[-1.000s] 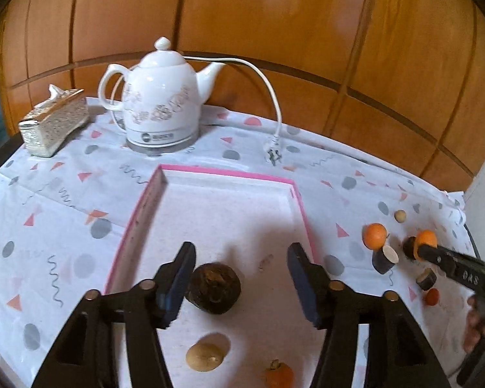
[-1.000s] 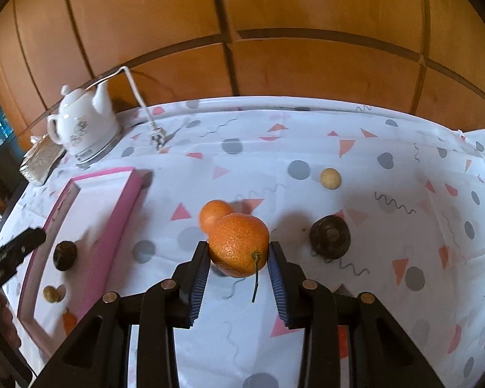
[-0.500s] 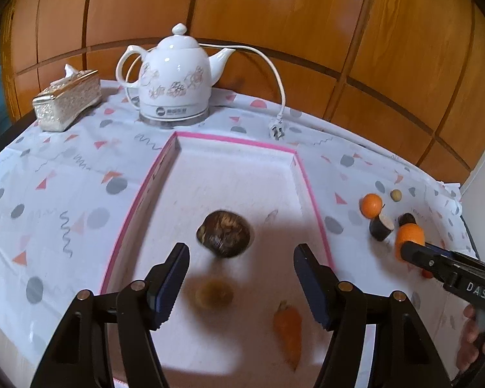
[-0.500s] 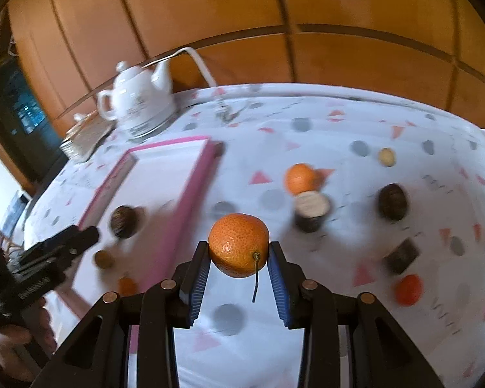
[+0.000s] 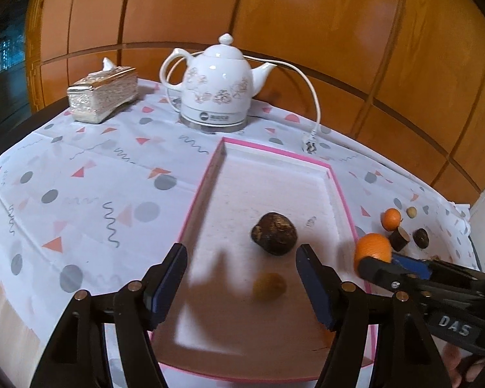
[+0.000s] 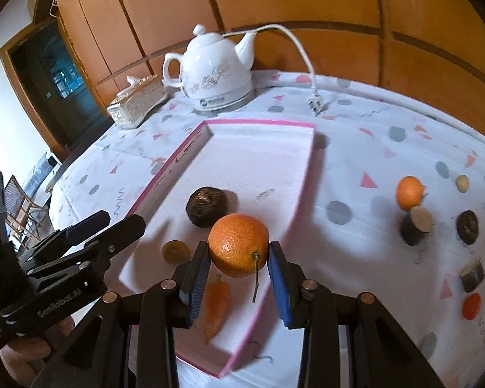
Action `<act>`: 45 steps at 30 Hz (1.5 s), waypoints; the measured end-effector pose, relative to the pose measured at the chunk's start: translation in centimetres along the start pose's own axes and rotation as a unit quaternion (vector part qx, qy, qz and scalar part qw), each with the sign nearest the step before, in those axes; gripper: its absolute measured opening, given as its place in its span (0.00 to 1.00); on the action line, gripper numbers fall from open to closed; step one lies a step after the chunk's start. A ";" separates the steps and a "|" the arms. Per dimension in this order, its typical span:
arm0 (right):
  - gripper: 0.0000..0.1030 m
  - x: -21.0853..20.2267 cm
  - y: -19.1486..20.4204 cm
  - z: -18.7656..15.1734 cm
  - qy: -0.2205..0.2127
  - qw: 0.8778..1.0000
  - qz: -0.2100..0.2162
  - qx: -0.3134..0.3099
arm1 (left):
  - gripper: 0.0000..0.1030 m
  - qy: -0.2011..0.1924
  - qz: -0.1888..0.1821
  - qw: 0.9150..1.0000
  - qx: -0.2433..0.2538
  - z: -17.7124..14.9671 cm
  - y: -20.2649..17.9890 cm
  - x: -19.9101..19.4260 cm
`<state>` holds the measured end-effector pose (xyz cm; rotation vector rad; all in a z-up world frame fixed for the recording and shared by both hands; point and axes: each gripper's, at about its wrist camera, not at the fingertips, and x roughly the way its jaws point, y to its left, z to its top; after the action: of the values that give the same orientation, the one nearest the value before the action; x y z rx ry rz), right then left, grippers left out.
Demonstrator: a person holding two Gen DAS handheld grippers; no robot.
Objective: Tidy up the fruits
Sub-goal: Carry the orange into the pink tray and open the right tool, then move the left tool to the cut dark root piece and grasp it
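Note:
My right gripper is shut on a stemmed orange and holds it above the near right part of the pink-rimmed white tray. That orange also shows in the left wrist view at the tray's right rim. In the tray lie a dark brown round fruit, a small yellowish fruit and a small elongated orange fruit. My left gripper is open and empty above the tray's near end, just short of the dark fruit and the yellowish fruit.
A white electric kettle with cord and plug, and a silver tissue box, stand behind the tray. On the cloth right of the tray lie a small orange, a dark round fruit, a small tan fruit, two cut dark pieces and a small red-orange fruit.
My right gripper has carried the orange leftwards from the cloth to above the tray. My left gripper has drawn back and swung left, still open.

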<state>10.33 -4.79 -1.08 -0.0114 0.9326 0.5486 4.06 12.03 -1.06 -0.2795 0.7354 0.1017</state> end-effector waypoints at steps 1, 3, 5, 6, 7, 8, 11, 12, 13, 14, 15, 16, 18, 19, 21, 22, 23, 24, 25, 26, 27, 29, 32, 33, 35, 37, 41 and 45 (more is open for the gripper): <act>0.35 0.4 0.3 0.0 0.004 1.000 0.000 -0.001 | 0.68 0.000 0.001 1.000 -0.001 0.0 0.2 0.0; 0.37 1.1 0.6 0.1 0.011 1.000 -0.002 -0.004 | 0.68 0.002 0.003 1.000 -0.004 -0.2 0.5 0.0; 0.38 1.7 0.6 0.1 0.017 1.000 -0.006 0.001 | 0.68 0.003 0.003 1.000 -0.004 -0.4 0.6 0.0; 0.38 1.8 0.6 0.1 0.017 1.000 -0.006 0.003 | 0.68 0.004 0.003 1.000 -0.004 -0.4 0.6 0.1; 0.38 1.9 0.5 0.0 0.016 1.000 -0.008 0.005 | 0.68 0.005 0.003 1.000 -0.003 -0.4 0.6 0.1; 0.38 1.8 0.5 -0.1 0.013 1.000 -0.011 0.006 | 0.68 0.007 0.002 1.000 -0.003 -0.5 0.5 0.2; 0.42 1.3 0.2 -0.3 0.008 1.000 -0.009 0.013 | 0.68 0.006 -0.001 1.000 0.001 -0.5 0.1 0.1; 0.42 1.0 0.1 -0.4 0.004 1.000 -0.011 0.015 | 0.68 0.005 -0.002 1.000 0.003 -0.5 -0.1 0.0; 0.42 0.8 0.1 -0.4 0.001 1.000 -0.010 0.018 | 0.68 0.004 -0.004 1.000 0.006 -0.5 -0.3 -0.1; 0.42 0.5 -0.1 -0.4 -0.001 1.000 -0.010 0.022 | 0.68 0.004 -0.005 1.000 0.009 -0.5 -0.5 -0.2; 0.42 0.1 -0.3 -0.6 -0.007 0.999 -0.011 0.029 | 0.68 0.002 -0.007 1.000 0.013 -0.4 -0.7 -0.3; 0.42 -0.4 -0.5 -0.7 -0.013 0.999 -0.013 0.034 | 0.68 0.001 -0.008 1.000 0.015 -0.4 -0.8 -0.4; 0.42 -1.1 -1.0 -1.1 -0.022 0.999 -0.021 0.043 | 0.68 -0.002 -0.011 1.000 0.023 -0.5 -1.3 -0.6; 0.42 -1.5 -1.3 -1.2 -0.025 0.998 -0.024 0.049 | 0.68 -0.003 -0.012 1.000 0.026 -0.5 -1.5 -0.7; 0.42 -2.1 -2.0 -1.5 -0.031 0.997 -0.030 0.058 | 0.68 -0.002 -0.016 0.999 0.032 -0.5 -2.0 -0.8; 0.42 -2.4 -2.3 -1.7 -0.034 0.997 -0.035 0.063 | 0.68 -0.002 -0.018 0.999 0.034 -0.6 -2.2 -0.9; 0.42 -2.7 -2.6 -1.9 -0.037 0.996 -0.038 0.067 | 0.68 -0.002 -0.019 0.999 0.038 -0.6 -2.4 -0.9; 0.42 -3.0 -3.0 -2.1 -0.040 0.996 -0.043 0.072 | 0.68 -0.003 -0.020 0.999 0.043 -0.7 -2.7 -1.0; 0.42 -3.3 -3.4 -2.3 -0.042 0.995 -0.047 0.077 | 0.68 -0.002 -0.023 0.999 0.048 -0.7 -3.0 -1.0; 0.42 -3.6 -3.7 -2.5 -0.044 0.994 -0.051 0.081 | 0.68 -0.001 -0.025 0.998 0.051 -0.8 -3.2 -1.1; 0.42 -3.8 -4.1 -2.8 -0.045 0.994 -0.056 0.086 | 0.68 0.000 -0.028 0.998 0.054 -0.8 -3.5 -1.1; 0.42 -4.3 -5.0 -3.3 -0.047 0.992 -0.066 0.096 | 0.68 0.001 -0.033 0.998 0.062 -0.9 -4.1 -1.2; 0.42 -4.9 -6.4 -4.1 -0.051 0.989 -0.081 0.112 | 0.68 0.002 -0.042 0.996 0.076 -1.0 -5.1 -1.3; 0.42 -5.2 -7.0 -4.5 -0.052 0.988 -0.090 0.118 | 0.68 0.001 -0.045 0.996 0.079 -1.0 -5.3 -1.3; 0.42 -5.7 -8.1 -5.1 -0.052 0.985 -0.101 0.130 | 0.68 0.001 -0.053 0.995 0.088 -1.1 -5.9 -1.5; 0.42 -6.2 -9.5 -5.9 -0.052 0.981 -0.115 0.149 | 0.68 0.003 -0.059 0.993 0.098 -1.1 -6.5 -1.5; 0.42 -7.5 -12.6 -7.5 -0.056 0.970 -0.140 0.190 | 0.68 0.007 -0.072 0.991 0.114 -1.2 -7.8 -1.5; 0.42 -9.0 -15.1 -9.0 -0.061 0.959 -0.162 0.223 | 0.68 0.012 -0.084 0.987 0.133 -1.3 -9.3 -1.3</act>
<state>6.15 -23.99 -3.05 0.2688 0.8942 0.0267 3.98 2.73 0.92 -0.0859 0.7368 -0.1593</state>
